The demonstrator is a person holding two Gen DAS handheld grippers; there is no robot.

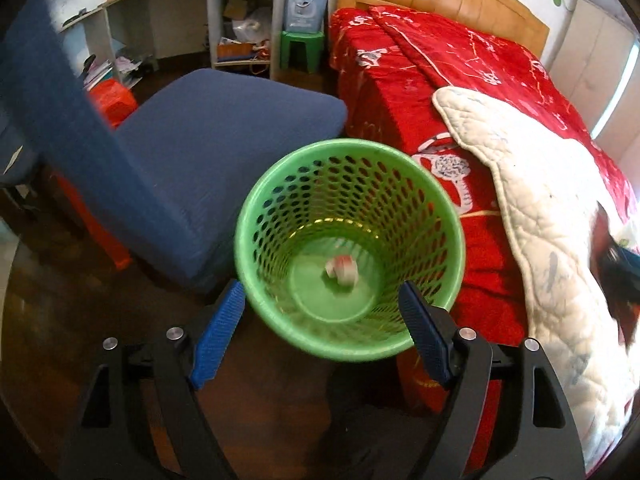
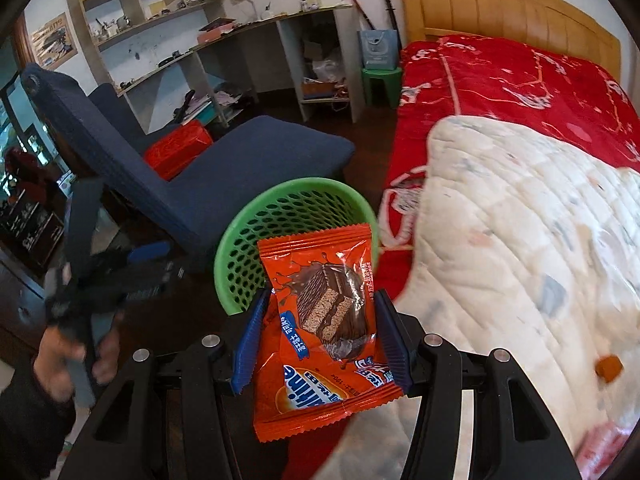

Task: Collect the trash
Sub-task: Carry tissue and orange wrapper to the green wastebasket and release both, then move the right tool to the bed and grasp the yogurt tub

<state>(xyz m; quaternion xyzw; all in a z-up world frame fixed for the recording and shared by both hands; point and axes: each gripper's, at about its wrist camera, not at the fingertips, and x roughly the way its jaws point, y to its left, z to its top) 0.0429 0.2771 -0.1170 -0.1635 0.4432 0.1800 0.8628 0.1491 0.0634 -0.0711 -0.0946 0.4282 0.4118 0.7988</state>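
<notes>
A green perforated waste basket (image 1: 256, 216) stands on the floor between a blue chair and the bed. A small crumpled white-and-red scrap (image 1: 341, 270) lies blurred on its bottom. My left gripper (image 1: 322, 294) hovers over the basket's near rim, jaws wide apart with nothing between them. In the right wrist view the basket (image 2: 240, 264) shows behind an orange snack wrapper (image 2: 320, 328) with a chocolate wafer picture. My right gripper (image 2: 322, 304) is shut on that wrapper, pads pressing its two sides. At the left a hand holds the other gripper (image 2: 104, 280), blurred.
A blue upholstered chair (image 1: 224, 128) stands left of the basket. The bed with a red cover (image 1: 420, 80) and a white quilt (image 1: 540, 220) fills the right. A small orange piece (image 2: 609, 367) lies on the quilt. Shelves, a green stool (image 1: 301, 50) and a red bag (image 2: 178, 148) stand behind.
</notes>
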